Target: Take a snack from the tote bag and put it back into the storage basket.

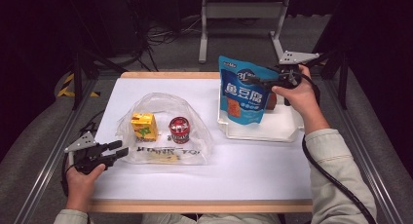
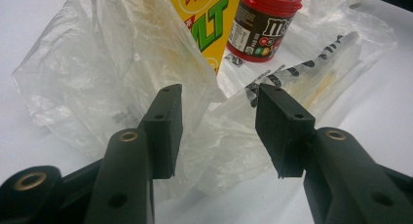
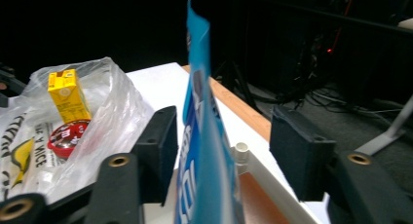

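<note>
While the right gripper [image 1: 253, 79] is raised over the far right part of the table [image 1: 253, 175], its jaws stand apart with the blue snack pouch [image 1: 242, 90] edge-on between them; in the right gripper view the pouch [image 3: 202, 151] runs up between the two black pads, close against the left one and clear of the right one, so the grip is released and the pads are not pressing. No earlier frame is to hand for comparison. The pouch stands upright with its lower edge in the white tray [image 1: 280, 129], which lies directly below this gripper. The person's right hand [image 1: 299, 95] carries the tool, its cable trailing back along the sleeve. The left gripper [image 1: 119, 150] rests low at the near left of the table, jaws parted and holding nothing; in the left gripper view crumpled film of the clear plastic bag [image 2: 97, 63] lies between and just ahead of the pads, whether touching them cannot be told. Beyond these jaws, inside the bag [image 1: 165, 121], stand a yellow drink carton [image 1: 144, 126] and, just to its right, a red-lidded M&M's tub [image 1: 179, 130], both upright and close together. The left hand [image 1: 83, 177] holds that tool from below.
</note>
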Demonstrator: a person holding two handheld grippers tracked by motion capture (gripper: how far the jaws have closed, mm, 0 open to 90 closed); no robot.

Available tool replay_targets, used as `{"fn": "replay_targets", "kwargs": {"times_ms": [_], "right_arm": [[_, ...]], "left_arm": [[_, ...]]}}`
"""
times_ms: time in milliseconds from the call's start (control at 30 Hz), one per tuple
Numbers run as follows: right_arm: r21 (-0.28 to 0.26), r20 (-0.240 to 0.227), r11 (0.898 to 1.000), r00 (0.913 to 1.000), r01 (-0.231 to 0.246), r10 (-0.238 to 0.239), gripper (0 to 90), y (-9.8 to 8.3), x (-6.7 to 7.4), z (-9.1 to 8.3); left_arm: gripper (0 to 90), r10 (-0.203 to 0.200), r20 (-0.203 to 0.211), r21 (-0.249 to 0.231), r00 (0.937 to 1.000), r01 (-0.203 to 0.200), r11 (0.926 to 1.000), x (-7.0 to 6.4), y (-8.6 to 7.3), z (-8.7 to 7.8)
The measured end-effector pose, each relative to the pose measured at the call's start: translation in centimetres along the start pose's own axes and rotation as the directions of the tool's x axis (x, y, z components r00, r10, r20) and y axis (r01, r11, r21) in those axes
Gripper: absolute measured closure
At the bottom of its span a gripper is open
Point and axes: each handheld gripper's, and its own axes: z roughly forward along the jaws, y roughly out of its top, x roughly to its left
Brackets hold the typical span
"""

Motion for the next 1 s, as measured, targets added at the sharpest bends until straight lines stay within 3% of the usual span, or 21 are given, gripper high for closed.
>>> {"fn": "replay_targets", "kwargs": {"times_ms": [200, 400, 633, 800, 1000], "right_arm": [[-0.032, 0.011, 0.999, 0.9994, 0.034, -0.034, 34.6, 1.3, 0.9, -0.9], [-0.046, 0.044, 0.994, 0.9941, 0.102, -0.1, 32.0, 3.0, 2.0, -2.0], [-0.061, 0.035, 0.989, 0.9908, 0.133, -0.131, 33.9, 4.0, 3.3, -2.7], [-0.089, 0.046, 0.983, 0.9866, 0.16, -0.157, 43.3, 4.3, 4.5, -3.5], [-0.056, -0.014, 0.987, 0.9879, 0.154, -0.155, 63.5, 4.2, 5.5, -4.1]], "left_arm": [[53.4, 0.005, 0.002, 0.004, 1.0, -0.005, 1.0, 0.0, 0.1, 0.1], [53.4, 0.002, 0.003, 0.004, 1.0, -0.002, 1.0, 0.0, 0.1, 0.1], [53.4, 0.003, 0.003, 0.005, 1.0, -0.003, 1.0, 0.0, 0.1, 0.1], [53.5, 0.002, 0.001, 0.005, 1.0, -0.002, 1.0, 0.0, 0.1, 0.1], [53.5, 0.009, 0.0, 0.007, 1.0, -0.009, 0.9999, 0.0, 0.1, 0.2]]}}
